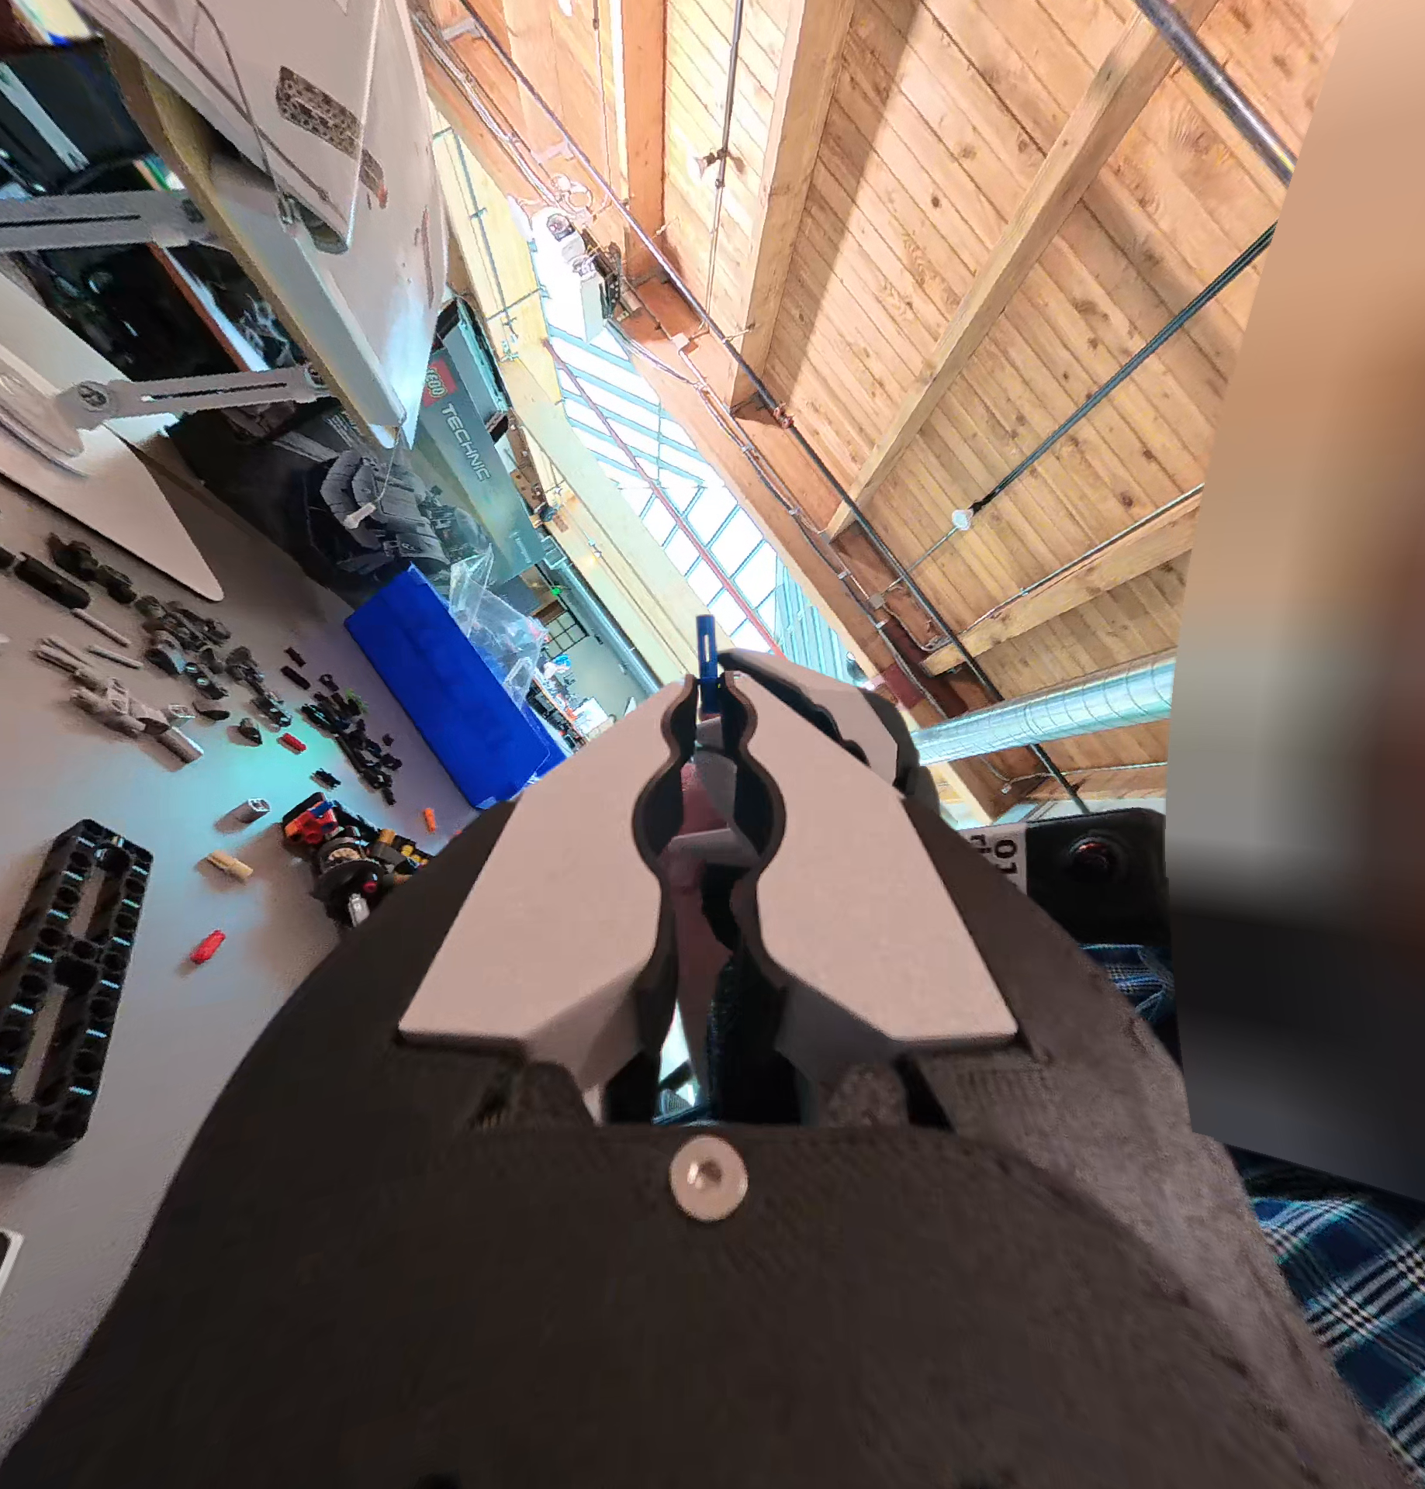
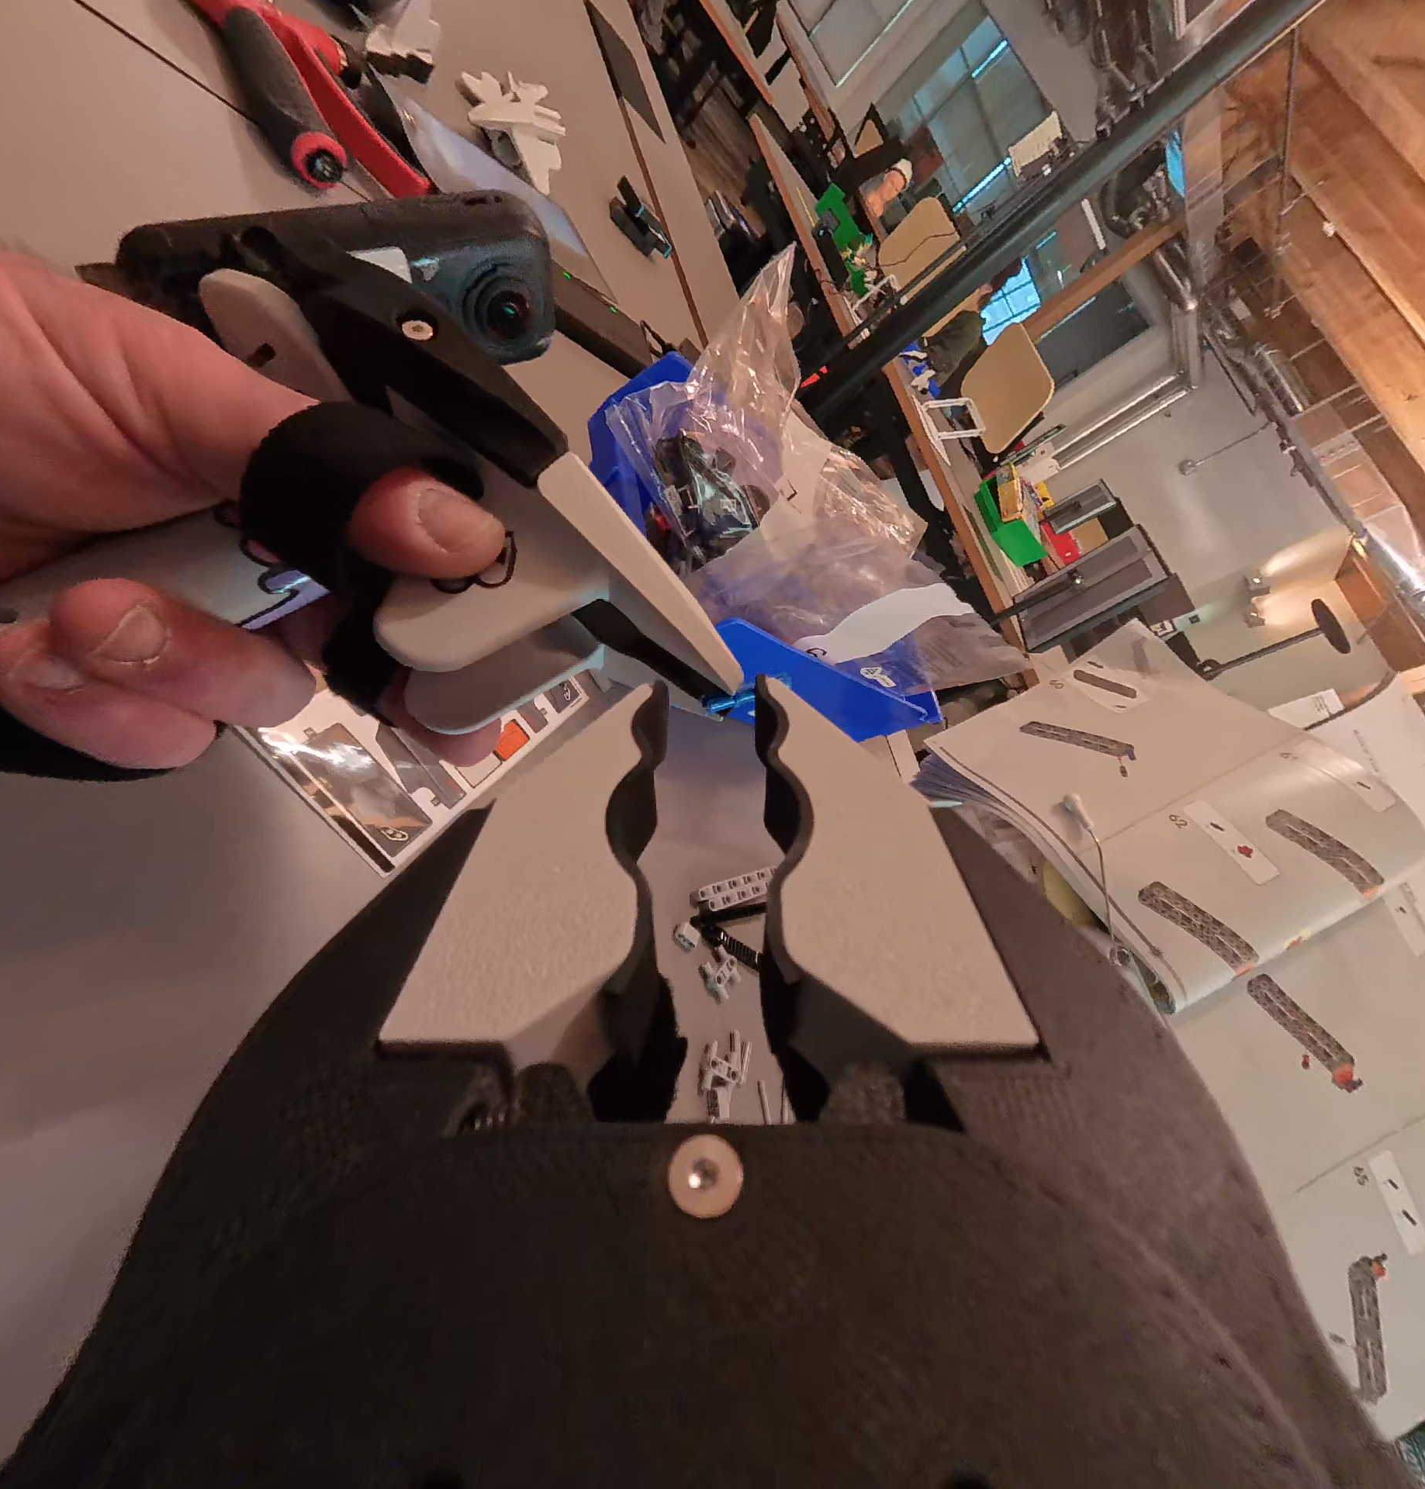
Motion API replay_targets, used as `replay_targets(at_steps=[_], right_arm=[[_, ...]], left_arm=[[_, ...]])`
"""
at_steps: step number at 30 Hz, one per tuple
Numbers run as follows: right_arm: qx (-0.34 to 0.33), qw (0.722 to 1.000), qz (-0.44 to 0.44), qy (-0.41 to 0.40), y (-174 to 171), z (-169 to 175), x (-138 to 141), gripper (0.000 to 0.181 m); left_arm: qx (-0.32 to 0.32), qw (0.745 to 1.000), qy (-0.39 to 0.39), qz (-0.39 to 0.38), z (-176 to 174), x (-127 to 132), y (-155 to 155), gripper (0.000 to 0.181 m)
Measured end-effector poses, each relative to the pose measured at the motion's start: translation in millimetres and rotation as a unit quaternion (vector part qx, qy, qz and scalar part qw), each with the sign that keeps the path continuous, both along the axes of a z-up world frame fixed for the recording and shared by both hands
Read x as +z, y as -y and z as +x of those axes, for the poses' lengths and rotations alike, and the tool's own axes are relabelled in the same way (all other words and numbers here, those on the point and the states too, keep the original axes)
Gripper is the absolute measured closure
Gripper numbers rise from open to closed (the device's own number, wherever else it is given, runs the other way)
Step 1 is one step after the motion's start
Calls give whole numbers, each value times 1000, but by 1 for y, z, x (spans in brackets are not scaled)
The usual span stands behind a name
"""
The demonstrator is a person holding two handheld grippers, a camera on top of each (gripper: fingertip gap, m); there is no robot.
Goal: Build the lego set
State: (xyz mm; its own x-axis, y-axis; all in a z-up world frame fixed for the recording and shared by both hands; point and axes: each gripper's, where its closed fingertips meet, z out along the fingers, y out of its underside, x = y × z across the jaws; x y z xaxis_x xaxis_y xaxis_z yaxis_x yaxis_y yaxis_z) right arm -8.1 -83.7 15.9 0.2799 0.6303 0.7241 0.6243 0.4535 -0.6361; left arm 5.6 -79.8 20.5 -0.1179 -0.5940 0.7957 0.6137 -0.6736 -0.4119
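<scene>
Early in the build, judging by the table: dozens of loose dark and grey parts [image 1: 169, 669] scattered across the left of the left wrist view, a black perforated frame [image 1: 52, 991] lying alone at lower left, one small multicoloured sub-assembly [image 1: 346, 846] near centre left. Open instruction booklet [image 2: 1225, 870] at the right of the right wrist view, more small pale pieces [image 2: 725, 967] on the table visible between the right tool's fingers, and a blue bin [image 2: 822, 693] with a clear bag [image 2: 781, 499] of unopened parts above centre. Most of the set plainly left to assemble.

Blue pin [image 1: 706, 665] pinched at the very tip of the left gripper [image 1: 707, 694], fingers closed tight on its lower end. Long axis in line with the fingers, free end sticking straight out past the tips, toward the top of the frame and the wooden ceiling [image 1: 975, 282]. Same pin [image 2: 729, 699] in the right wrist view just above centre, lying roughly level across the frame, held by the left gripper [image 2: 713, 685] coming in from the upper left, a hand [image 2: 153, 516] around it.

Right gripper [image 2: 707, 693] parted by a moderate gap, nothing clamped; pin's free end sitting right at the mouth between its two tips, contact impossible to tell. Likely a handover or re-grip of the pin in progress, with its seating into any part not yet done
</scene>
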Motion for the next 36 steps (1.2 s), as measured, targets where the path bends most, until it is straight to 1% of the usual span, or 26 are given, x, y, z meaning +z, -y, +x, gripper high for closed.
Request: replay_targets(at_steps=[1, 4, 7, 8, 9, 10, 12, 13, 14, 16, 17, 19, 22, 24, 27, 30, 32, 34, 36], right_arm=[[-3, 1000, 3, -2, -1, 0, 0, 163], [-9, 1000, 22, -4, -3, 2, 3, 168], [-6, 1000, 10, -16, -4, 2, 2, 168], [-3, 1000, 8, -18, -4, 3, 2, 168], [2, 1000, 2, -23, -2, 4, 2, 164], [7, 999, -12, -31, -1, 5, 2, 160], [11, 998, -39, -40, -2, 10, 3, 157], [18, 997, -63, -48, -3, 11, 4, 155], [34, 992, -104, -56, -2, 12, 2, 157], [55, 977, -189, -78, -2, 17, 2, 156], [76, 964, -240, -92, 0, 18, 4, 158], [100, 930, -331, -126, -1, 24, 10, 158], [146, 871, -444, -149, 2, 28, 14, 164], [175, 841, -496, -132, 10, 31, 10, 167], [193, 821, -525, -112, 17, 34, 3, 174], [201, 814, -536, -98, 21, 37, -1, 177], [206, 810, -540, -95, 23, 38, -1, 170], [210, 807, -546, -84, 25, 40, -2, 172], [212, 801, -556, -75, 27, 42, -5, 171]], left_arm=[[2, 1000, 0, -2, 1, -1, 0, 176], [-8, 1000, 23, -10, 3, 1, 0, 176], [-9, 999, 41, -19, 3, 1, 0, 176], [-9, 999, 38, -19, 4, 0, -1, 176], [-9, 999, 34, -16, 4, -1, 0, 176], [-9, 999, 31, -14, 4, 0, 0, 176], [-9, 1000, 25, -7, 4, 2, 0, 176], [-10, 1000, 24, -5, 4, 2, 1, 176], [-13, 1000, 22, -4, 4, 3, 1, 176], [-19, 1000, 5, 2, 7, 1, 2, 177], [-21, 1000, -7, 7, 8, 1, 3, 177], [-39, 999, -23, 27, 11, 4, 8, 177], [-43, 991, -100, 80, 20, 2, 16, 178], [-44, 982, -145, 113, 26, 3, 21, 177], [-33, 964, -214, 152, 30, -2, 24, 177], [-31, 952, -252, 171, 33, -7, 26, 177], [-38, 942, -279, 182, 36, -11, 28, 178], [-43, 934, -297, 195, 39, -13, 30, 178], [-41, 920, -329, 209, 42, -18, 30, 178]])
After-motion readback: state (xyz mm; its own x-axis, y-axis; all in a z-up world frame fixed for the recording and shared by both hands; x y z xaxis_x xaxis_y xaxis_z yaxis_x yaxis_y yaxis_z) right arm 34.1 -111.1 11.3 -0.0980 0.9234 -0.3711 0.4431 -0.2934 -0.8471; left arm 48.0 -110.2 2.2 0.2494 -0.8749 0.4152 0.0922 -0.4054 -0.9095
